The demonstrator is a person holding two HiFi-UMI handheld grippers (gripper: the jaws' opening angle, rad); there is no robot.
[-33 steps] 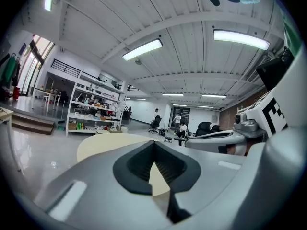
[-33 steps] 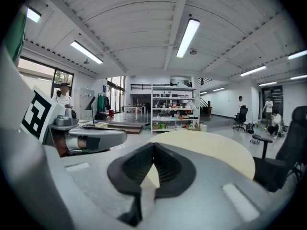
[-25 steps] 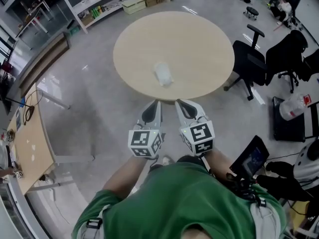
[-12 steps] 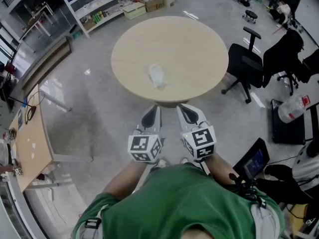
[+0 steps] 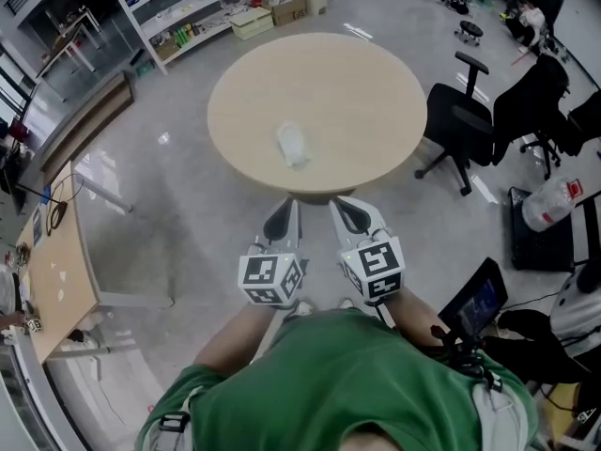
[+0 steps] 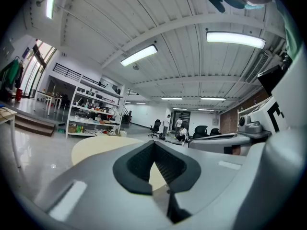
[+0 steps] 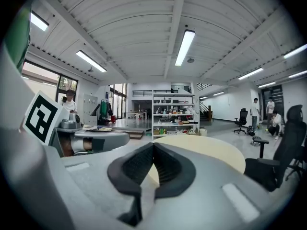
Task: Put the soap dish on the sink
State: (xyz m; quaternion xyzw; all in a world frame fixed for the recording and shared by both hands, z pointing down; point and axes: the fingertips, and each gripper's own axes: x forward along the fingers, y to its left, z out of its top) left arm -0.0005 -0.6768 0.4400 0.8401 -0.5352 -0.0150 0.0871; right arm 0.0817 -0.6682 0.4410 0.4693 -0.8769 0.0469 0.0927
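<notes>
Floor (image 5: 178, 205): grey and glossy, spreading wide around everything.
Round table (image 5: 366, 83): pale wood top, straight ahead of both grippers.
Shelving (image 5: 202, 7): white racks with boxes and bottles, beyond the table.
Person (image 5: 347, 383): green top fills the lower head view, arms stretched forward.
Office chair (image 5: 460, 120): black, just beside the table's right edge.
Left gripper (image 5: 289, 209): held short of the table's near edge — jaws closed together, nothing between them.
Right gripper (image 5: 343, 209): just beside the left one; jaws likewise pressed together, empty.
Soap dish (image 5: 293, 146): small, pale, translucent — it lies on the table top, left of centre, well apart from both grippers.
</notes>
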